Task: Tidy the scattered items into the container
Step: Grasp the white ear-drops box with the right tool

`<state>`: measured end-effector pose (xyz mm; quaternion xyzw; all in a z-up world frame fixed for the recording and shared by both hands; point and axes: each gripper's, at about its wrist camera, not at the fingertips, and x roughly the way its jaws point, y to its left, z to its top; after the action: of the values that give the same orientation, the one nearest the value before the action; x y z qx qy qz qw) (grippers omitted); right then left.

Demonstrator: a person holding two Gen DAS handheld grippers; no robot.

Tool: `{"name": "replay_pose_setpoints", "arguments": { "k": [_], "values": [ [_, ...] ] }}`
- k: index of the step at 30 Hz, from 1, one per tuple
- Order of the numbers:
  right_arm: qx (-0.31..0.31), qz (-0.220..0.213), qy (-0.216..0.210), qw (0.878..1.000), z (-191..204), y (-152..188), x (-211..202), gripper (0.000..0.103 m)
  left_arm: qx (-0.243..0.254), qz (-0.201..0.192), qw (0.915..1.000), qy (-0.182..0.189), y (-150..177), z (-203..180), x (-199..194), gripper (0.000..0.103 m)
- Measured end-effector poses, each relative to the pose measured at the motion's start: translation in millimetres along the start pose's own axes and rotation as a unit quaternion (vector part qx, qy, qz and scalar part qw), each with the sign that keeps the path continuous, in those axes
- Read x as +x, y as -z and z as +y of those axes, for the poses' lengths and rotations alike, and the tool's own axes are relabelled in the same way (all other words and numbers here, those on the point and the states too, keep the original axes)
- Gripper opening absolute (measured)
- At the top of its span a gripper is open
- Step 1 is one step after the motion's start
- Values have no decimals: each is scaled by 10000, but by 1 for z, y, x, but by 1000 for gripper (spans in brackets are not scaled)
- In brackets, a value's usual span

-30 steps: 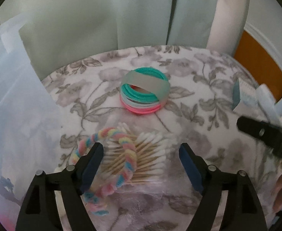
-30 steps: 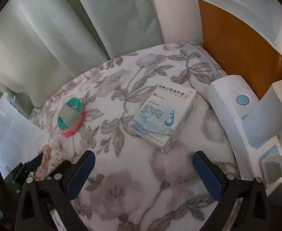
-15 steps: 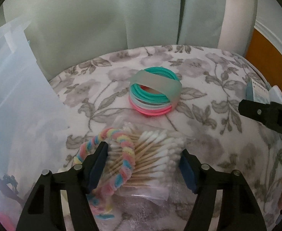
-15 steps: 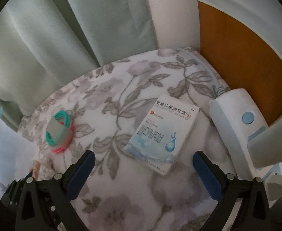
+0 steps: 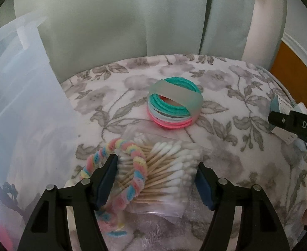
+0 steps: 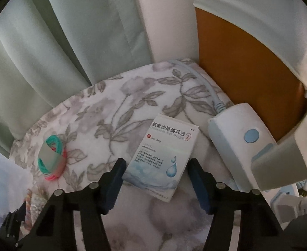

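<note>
Left gripper (image 5: 156, 176): the jaws stand part-way spread around the clear bag of cotton swabs (image 5: 163, 171) on the floral blanket (image 5: 226, 138). The left finger (image 5: 106, 179) sits inside the loop of the pastel braided hair tie (image 5: 132, 167), which lies over the left part of the bag. The right finger is just at the bag's right edge. Whether the pads already press on the bag cannot be told.

Right gripper (image 6: 155, 177): the jaws are closing. The ear-drops box (image 6: 166, 156) lies flat on the blanket between them, its near end in the gap. The left pad is just at the box's lower left corner; a sliver of blanket shows between the right pad and the box's right edge, so the box is not clamped.

Remaining item: the bundle of hair elastics (image 5: 175, 102), teal on top and pink below, wrapped in a translucent band, rests on the blanket beyond the swab bag, apart from both grippers.

Container: the translucent plastic bin (image 5: 17, 104) stands at the left edge of the blanket, just beside the swab bag. Dim shapes show through its wall; they cannot be identified.

Right side: a white appliance with a round blue button (image 6: 237, 138) lies just beside the box.
</note>
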<state>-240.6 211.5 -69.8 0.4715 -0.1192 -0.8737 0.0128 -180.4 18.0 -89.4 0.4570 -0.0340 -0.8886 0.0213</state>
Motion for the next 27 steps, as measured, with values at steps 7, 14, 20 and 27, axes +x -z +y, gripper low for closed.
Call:
{"name": "replay_pose_setpoints", "arguments": {
  "k": [7, 14, 20, 27],
  "values": [
    [3, 24, -144, 9999, 2, 5, -13, 56, -167, 7, 9998, 97, 2, 5, -9, 70],
    [-7, -11, -254, 9997, 3, 11, -35, 53, -240, -42, 9994, 249, 3, 6, -26, 70],
    [-89, 83, -189, 9997, 3, 28, -46, 53, -257, -79, 9992, 311, 6, 7, -40, 70],
    [-91, 295, -132, 9994, -1, 44, -35, 51, -235, 8, 9992, 318, 12, 8, -40, 70]
  ]
}}
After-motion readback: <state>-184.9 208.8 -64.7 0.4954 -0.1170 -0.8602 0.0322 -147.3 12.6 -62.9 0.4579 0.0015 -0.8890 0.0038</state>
